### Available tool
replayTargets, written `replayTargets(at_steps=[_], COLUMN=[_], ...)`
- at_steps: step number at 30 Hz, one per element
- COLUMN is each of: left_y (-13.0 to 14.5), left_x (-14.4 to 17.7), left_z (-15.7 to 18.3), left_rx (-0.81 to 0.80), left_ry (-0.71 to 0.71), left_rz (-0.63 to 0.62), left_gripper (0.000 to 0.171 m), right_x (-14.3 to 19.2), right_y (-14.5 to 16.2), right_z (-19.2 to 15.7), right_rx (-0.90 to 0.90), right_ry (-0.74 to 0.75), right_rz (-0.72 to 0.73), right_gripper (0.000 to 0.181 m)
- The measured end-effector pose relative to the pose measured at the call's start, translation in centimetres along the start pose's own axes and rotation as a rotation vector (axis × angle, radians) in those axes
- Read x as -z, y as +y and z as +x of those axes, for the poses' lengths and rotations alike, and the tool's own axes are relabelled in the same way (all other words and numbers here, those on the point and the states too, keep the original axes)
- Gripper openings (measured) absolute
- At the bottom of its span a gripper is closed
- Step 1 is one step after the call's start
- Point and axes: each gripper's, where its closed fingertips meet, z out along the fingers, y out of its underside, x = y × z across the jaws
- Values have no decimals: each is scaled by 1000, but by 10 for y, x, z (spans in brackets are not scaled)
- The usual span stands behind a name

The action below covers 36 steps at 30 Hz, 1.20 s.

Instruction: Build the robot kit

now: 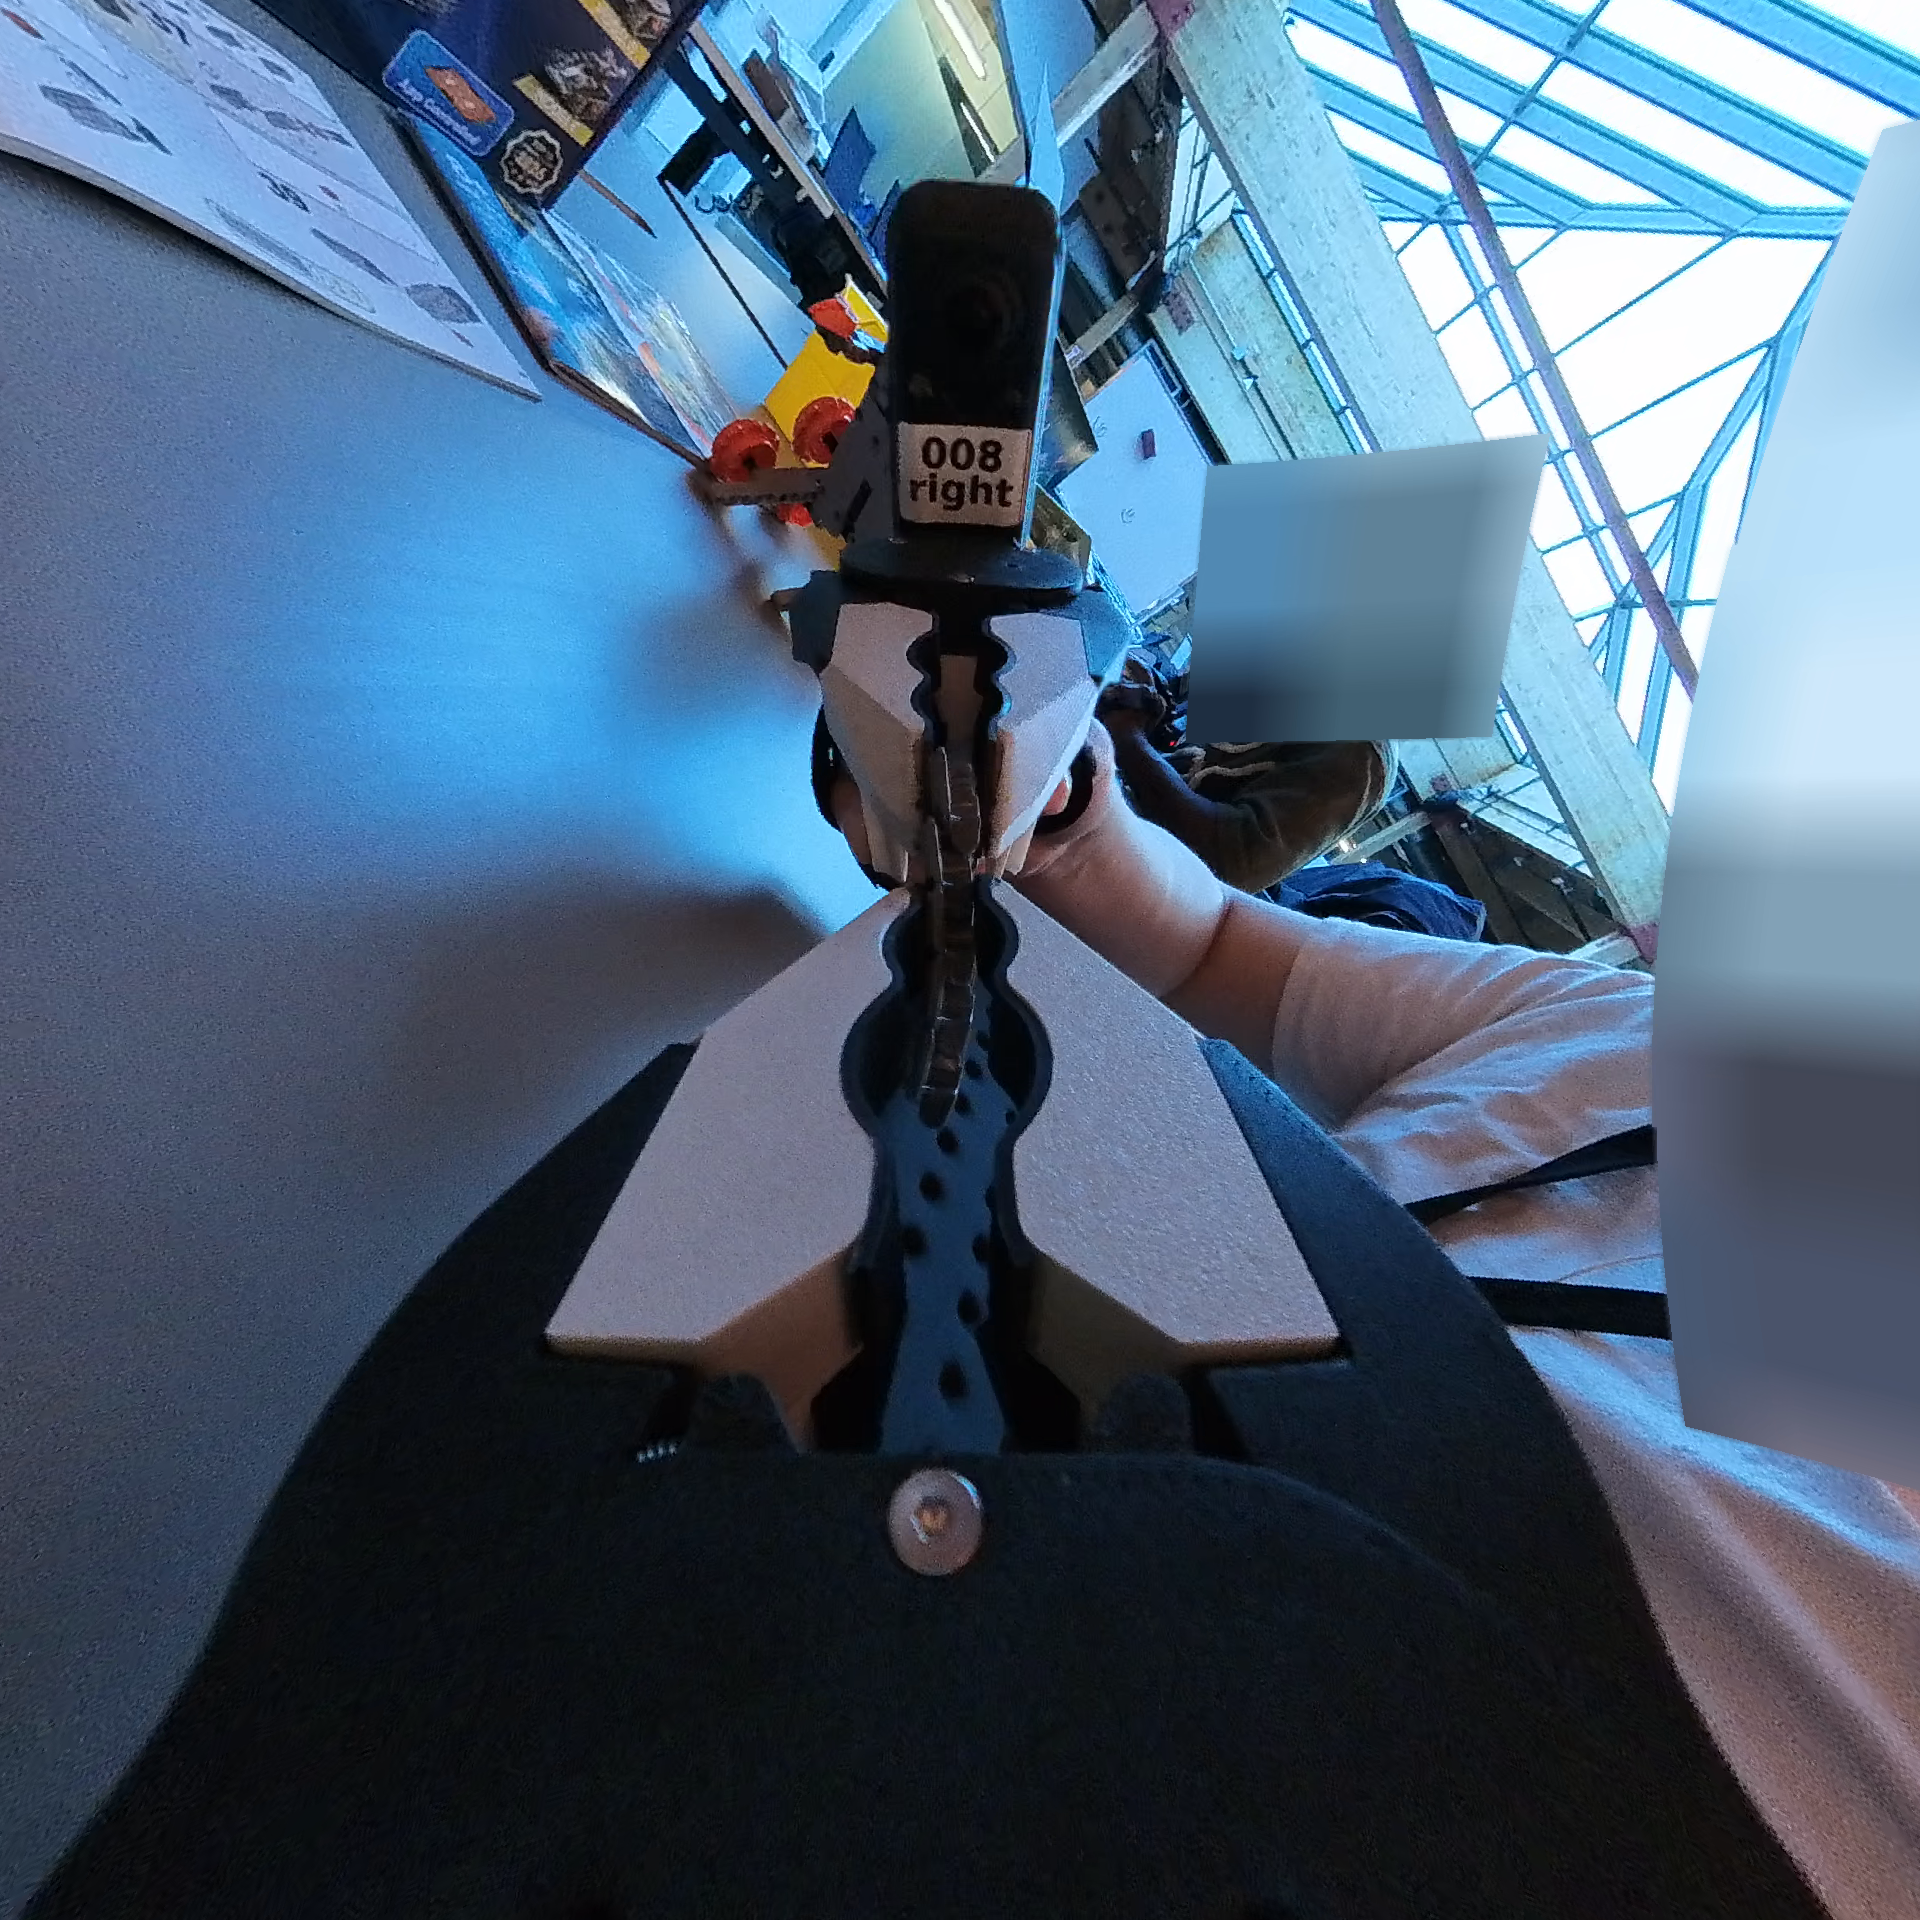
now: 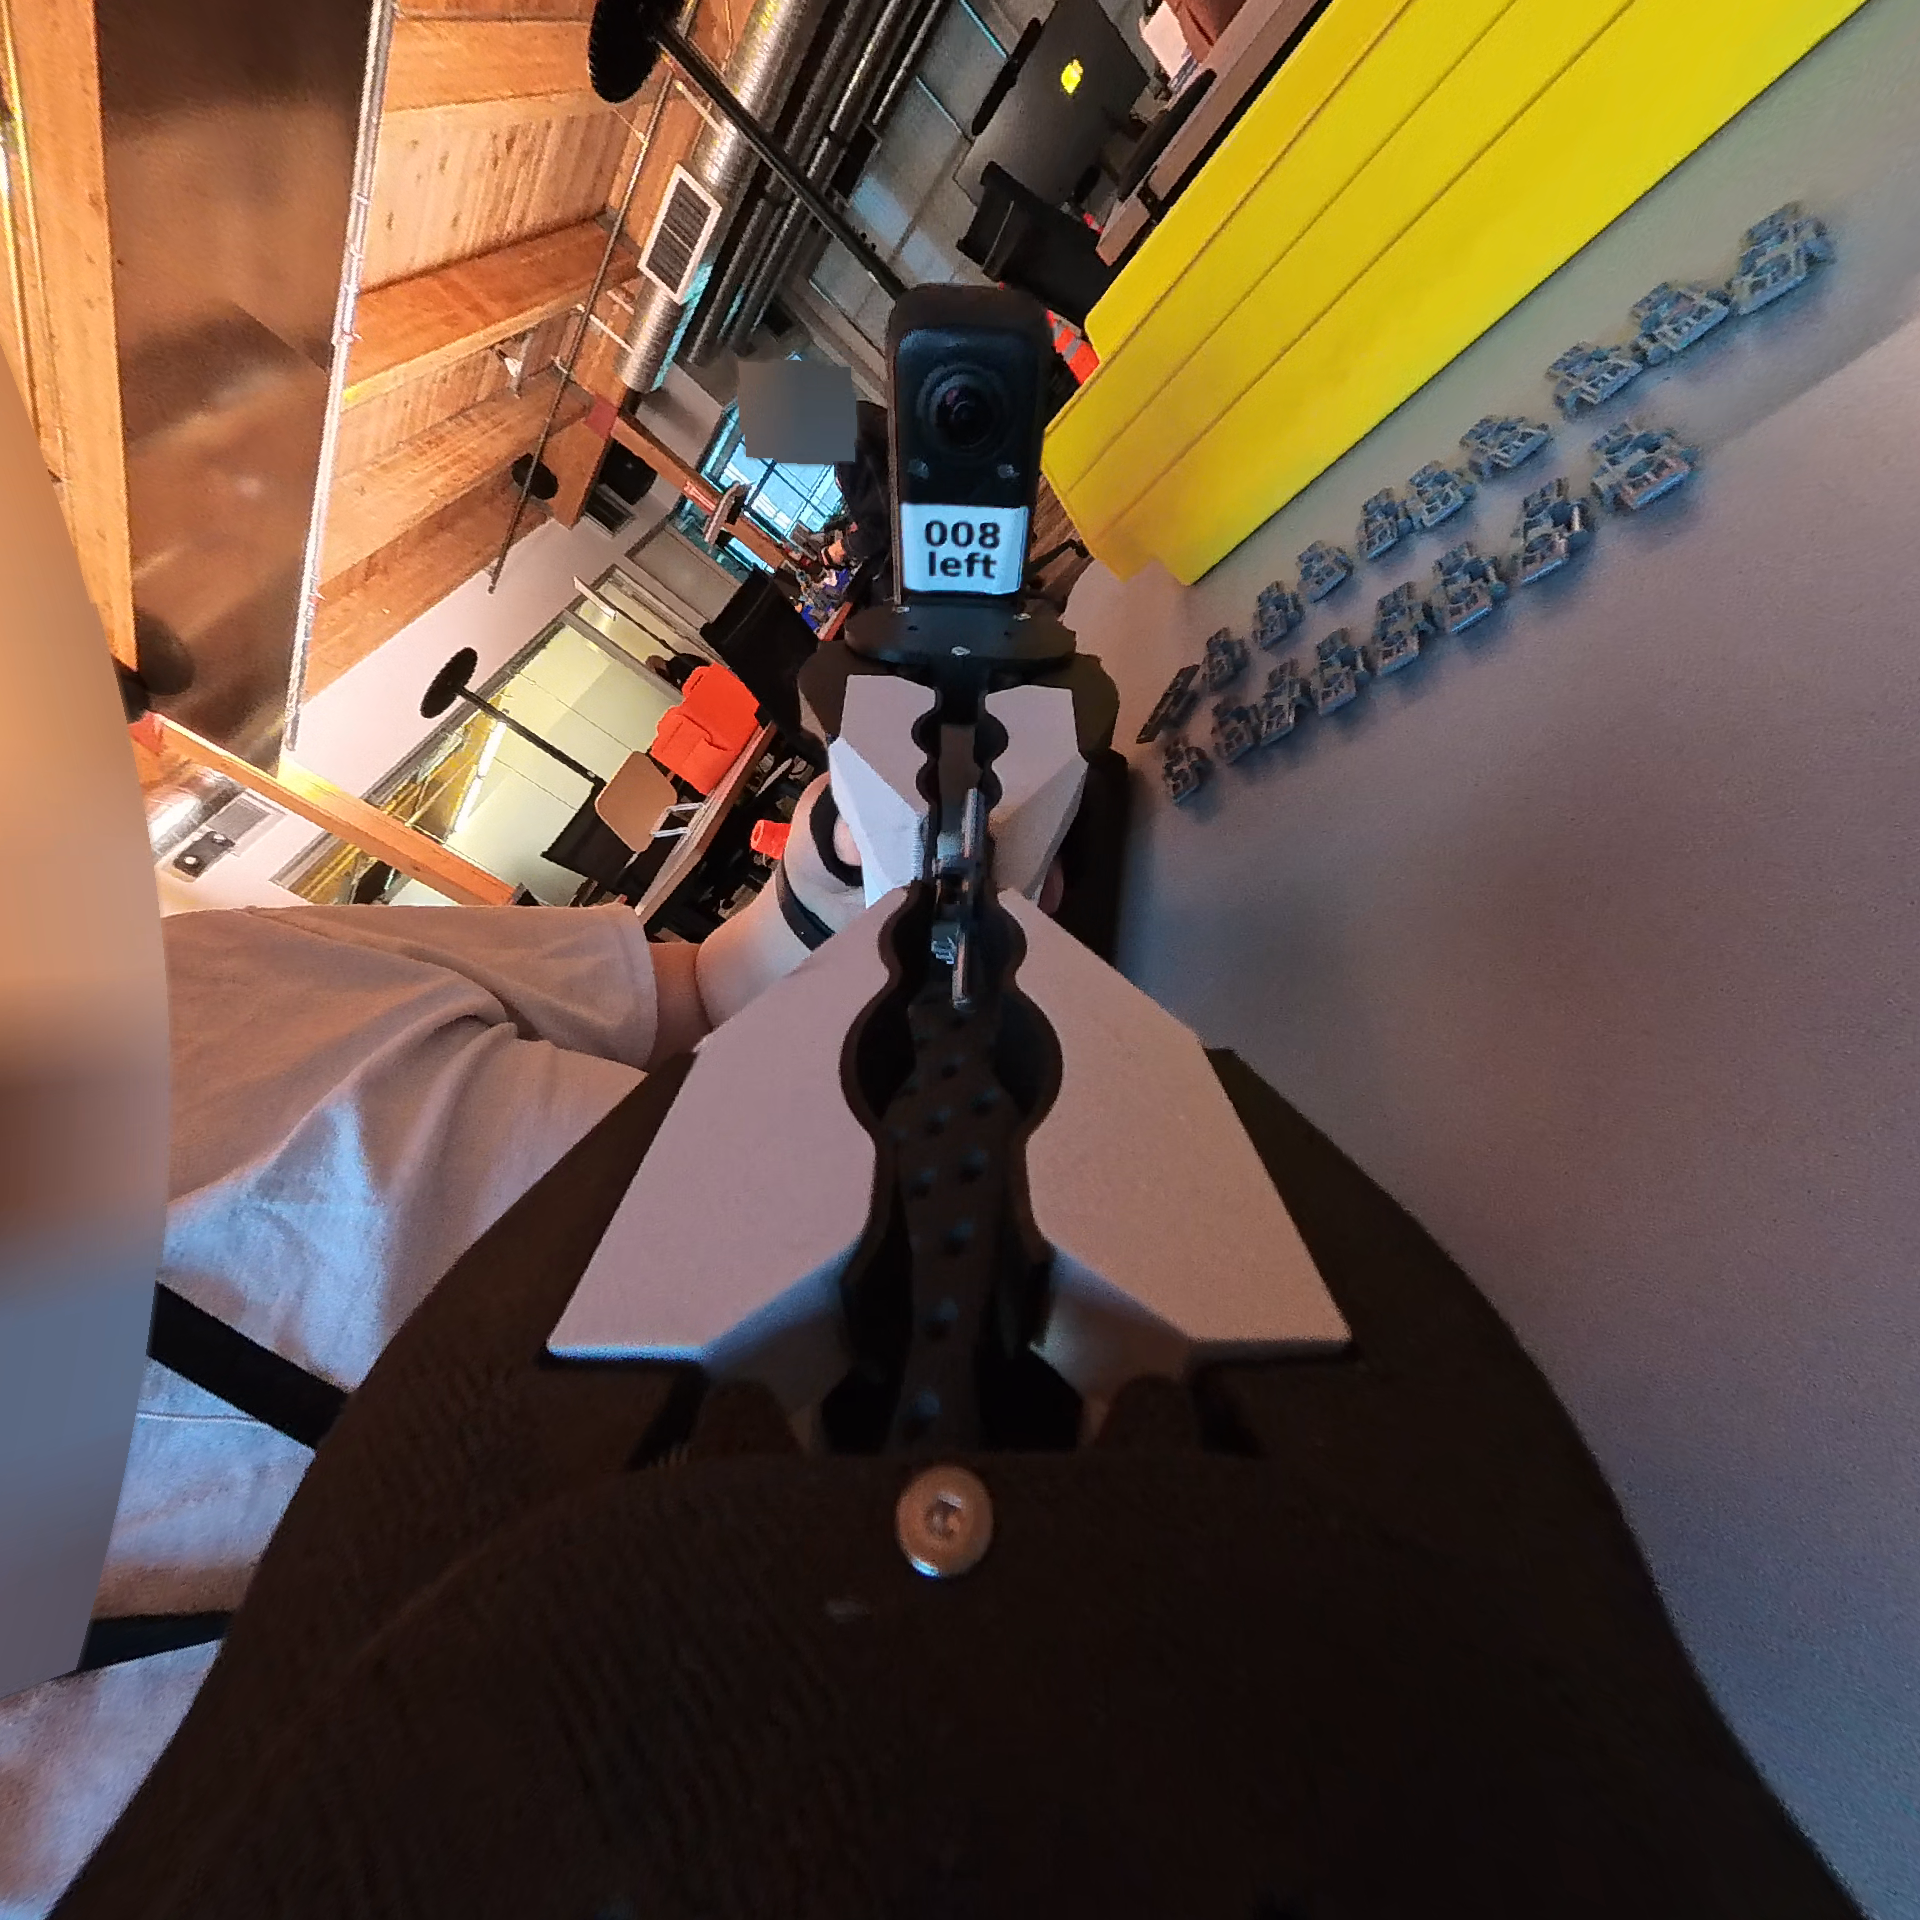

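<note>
Left gripper (image 1: 951,906) and right gripper (image 1: 951,836) meet tip to tip over the grey table (image 1: 312,831). Each claw is closed to a narrow slot and pinches 1 end of a dark link strip (image 1: 951,997), held clear of the tabletop.

Beyond the strip, behind the right gripper: a yellow toy vehicle with red wheels (image 1: 800,416), a printed box (image 1: 582,260) and an instruction sheet (image 1: 260,177).

Right wrist view: beside the strip, 2 rows of small grey link pieces (image 2: 1455,540) lie on the table. Past them is a yellow box (image 2: 1403,260).

Grey table (image 1: 312,831), glass roof (image 1: 1662,156), wooden ceiling (image 2: 468,208)
</note>
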Motion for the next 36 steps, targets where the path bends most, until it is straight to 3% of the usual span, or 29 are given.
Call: replayTargets(at_steps=[16, 24, 36], left_y=[10, 11, 13], left_x=[1, 2, 3], left_z=[-7, -8, -15], left_rx=[-70, -104, -132], left_ry=[-101, -136, -215], left_rz=[-38, -27, -23], left_gripper=[5, 5, 6], right_x=[-2, -4, -6], right_y=[11, 12, 14], right_z=[9, 11, 19], right_rx=[122, 119, 173], right_ry=[136, 134, 258], right_rz=[-88, -85, -87], right_gripper=[7, 7, 7])
